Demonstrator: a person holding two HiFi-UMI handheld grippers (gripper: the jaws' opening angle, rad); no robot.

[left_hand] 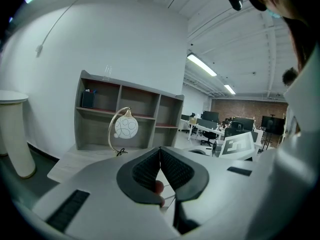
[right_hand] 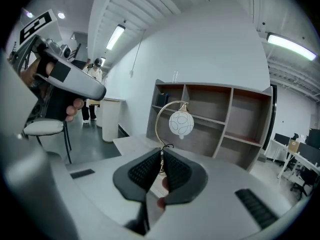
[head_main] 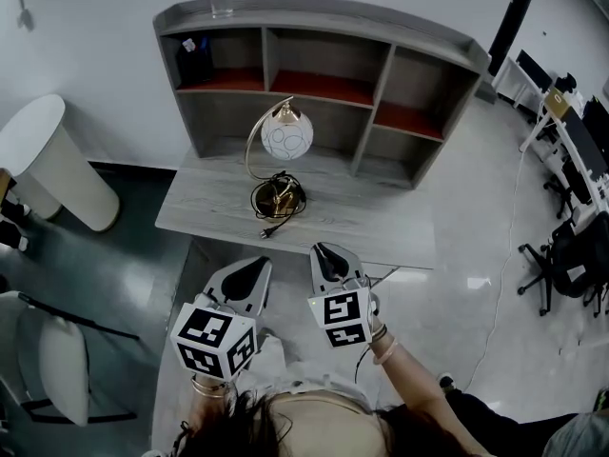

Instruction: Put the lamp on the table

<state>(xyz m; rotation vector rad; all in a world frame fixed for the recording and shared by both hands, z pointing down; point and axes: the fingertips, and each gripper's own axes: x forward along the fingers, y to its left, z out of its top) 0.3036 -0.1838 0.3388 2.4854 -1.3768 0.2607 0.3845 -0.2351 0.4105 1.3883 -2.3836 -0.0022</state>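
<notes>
Left gripper and right gripper: both pairs of jaws closed tip to tip, nothing in either. Table edge is just ahead of them. The lamp stands upright on the table, further ahead and between the two tips' lines, with its cord bunched at the base. Risk: a tip snagging the loose plug end would drag or topple the lamp. Count: two grippers, one lamp, one shelf unit beyond it, one glass on top.

White wall; grey shelf unit, red-lined bays. Glossy pale floor. Office chairs right. Ceiling strip lights on.
</notes>
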